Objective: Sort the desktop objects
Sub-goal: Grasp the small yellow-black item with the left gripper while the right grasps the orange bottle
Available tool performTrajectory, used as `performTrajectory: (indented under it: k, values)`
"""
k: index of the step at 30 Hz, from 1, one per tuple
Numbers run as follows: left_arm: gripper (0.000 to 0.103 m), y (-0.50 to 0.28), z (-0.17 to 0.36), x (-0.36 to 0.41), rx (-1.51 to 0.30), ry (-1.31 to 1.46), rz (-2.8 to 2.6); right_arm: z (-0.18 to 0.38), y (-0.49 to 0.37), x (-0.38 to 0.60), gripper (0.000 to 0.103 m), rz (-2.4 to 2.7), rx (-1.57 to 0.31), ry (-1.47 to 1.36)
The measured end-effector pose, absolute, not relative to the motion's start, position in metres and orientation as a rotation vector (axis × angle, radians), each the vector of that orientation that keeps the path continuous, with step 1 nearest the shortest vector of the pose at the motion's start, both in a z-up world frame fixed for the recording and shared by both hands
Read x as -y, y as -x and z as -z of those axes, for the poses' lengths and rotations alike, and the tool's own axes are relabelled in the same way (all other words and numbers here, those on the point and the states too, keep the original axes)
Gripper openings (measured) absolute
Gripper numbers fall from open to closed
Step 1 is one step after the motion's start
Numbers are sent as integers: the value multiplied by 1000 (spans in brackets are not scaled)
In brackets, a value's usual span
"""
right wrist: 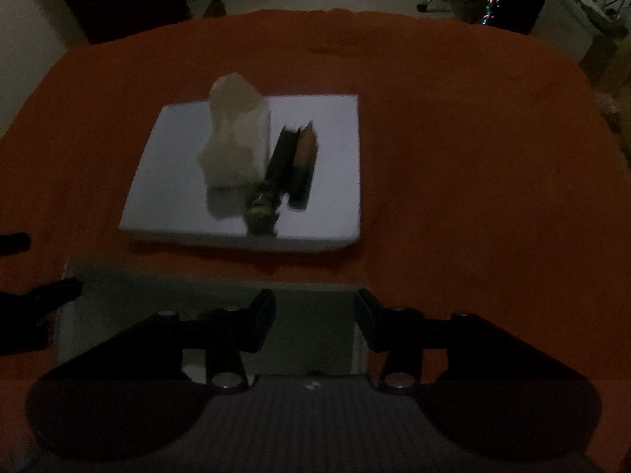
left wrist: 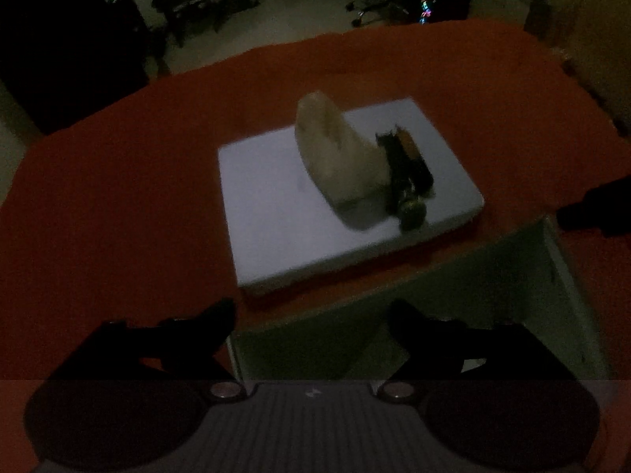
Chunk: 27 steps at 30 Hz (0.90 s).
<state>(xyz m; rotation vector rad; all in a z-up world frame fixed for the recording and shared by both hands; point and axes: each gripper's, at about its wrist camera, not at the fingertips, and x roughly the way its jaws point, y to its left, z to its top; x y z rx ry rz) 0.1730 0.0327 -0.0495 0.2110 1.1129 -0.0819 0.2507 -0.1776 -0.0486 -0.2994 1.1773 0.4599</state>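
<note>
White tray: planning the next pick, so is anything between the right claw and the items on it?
Nothing visible blocks it. The right claw is open and empty above a pale sheet; only red cloth separates it from the white tray.

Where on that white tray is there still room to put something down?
The white tray is bare on its left part, beside the pale bag, and along its right edge past the dark boxes. The middle is crowded: bag, boxes and a small green thing sit close together.
</note>
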Motion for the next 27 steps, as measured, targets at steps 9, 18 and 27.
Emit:
performTrajectory:
  k: [9, 18, 27]
  values:
    - [85, -236, 67, -35, -1125, -111, 117, 68, -308, 155, 50, -439, -1195, 303]
    - [85, -300, 107, -33, -1132, -46, 152, 113, -370, 127, 57, -524, -1243, 308]
    - [85, -347, 148, -34, -1169, 61, 159, 166, -424, 127, 57, -482, -1289, 267]
